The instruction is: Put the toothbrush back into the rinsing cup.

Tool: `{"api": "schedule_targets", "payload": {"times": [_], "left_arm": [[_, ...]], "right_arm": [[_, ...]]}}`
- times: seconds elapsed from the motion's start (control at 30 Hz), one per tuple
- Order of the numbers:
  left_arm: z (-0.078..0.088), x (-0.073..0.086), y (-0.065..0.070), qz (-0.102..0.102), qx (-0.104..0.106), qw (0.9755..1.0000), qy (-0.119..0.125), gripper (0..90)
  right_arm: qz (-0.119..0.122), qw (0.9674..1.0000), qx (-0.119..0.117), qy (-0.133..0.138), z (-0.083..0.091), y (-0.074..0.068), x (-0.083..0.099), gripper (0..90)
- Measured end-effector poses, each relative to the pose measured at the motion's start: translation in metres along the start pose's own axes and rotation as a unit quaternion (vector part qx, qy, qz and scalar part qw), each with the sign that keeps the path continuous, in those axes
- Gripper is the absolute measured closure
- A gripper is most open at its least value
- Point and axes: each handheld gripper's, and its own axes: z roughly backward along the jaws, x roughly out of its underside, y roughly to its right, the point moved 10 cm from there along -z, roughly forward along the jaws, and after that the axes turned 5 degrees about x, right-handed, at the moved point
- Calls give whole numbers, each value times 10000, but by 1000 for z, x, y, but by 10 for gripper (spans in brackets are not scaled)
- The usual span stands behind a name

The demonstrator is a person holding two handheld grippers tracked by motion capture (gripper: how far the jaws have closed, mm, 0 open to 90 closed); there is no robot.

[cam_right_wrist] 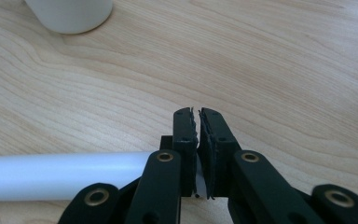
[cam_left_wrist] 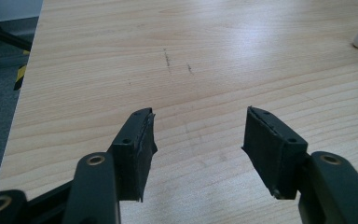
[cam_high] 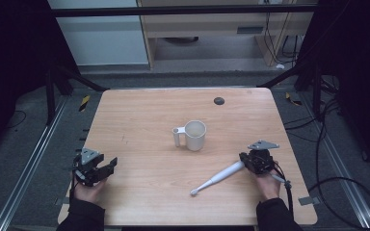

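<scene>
**Right hand-held gripper clamping a white wand, left one idling open**

Well left of the mug (cam_high: 195, 135) and nearer the person, the left hand-held gripper (cam_high: 110, 166) is hovering at the worktop's (cam_high: 144, 110) near-left part, its jaws standing wide apart with nothing between them; in the left gripper view (cam_left_wrist: 198, 135) bare wood is showing through the gap.

The mug is standing upright near the worktop's middle, its handle pointing left.

Below the mug and to its right, a white wand (cam_high: 217, 179) is lying slanted, its small tip toward the person and its thick end rising rightward into the right hand-held gripper (cam_high: 247, 163). In the right gripper view, that gripper's (cam_right_wrist: 199, 122) jaws are pressing nearly together on the wand (cam_right_wrist: 60, 175), which is running off to the left.

Beyond the mug, a small dark disc (cam_high: 218, 100) is sitting near the far edge.
</scene>
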Motion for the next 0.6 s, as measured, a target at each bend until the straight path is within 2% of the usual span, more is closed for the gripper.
{"api": "schedule_targets", "payload": {"times": [0.2,0.6], "left_arm": [[0,0,0,-9,2,10000,2,420],[1,0,0,-21,20,10000,-1,422]], "right_arm": [[73,9999,90,-68,1,1,3,848],[156,9997,128,-149,11,-2,13,841]]}}
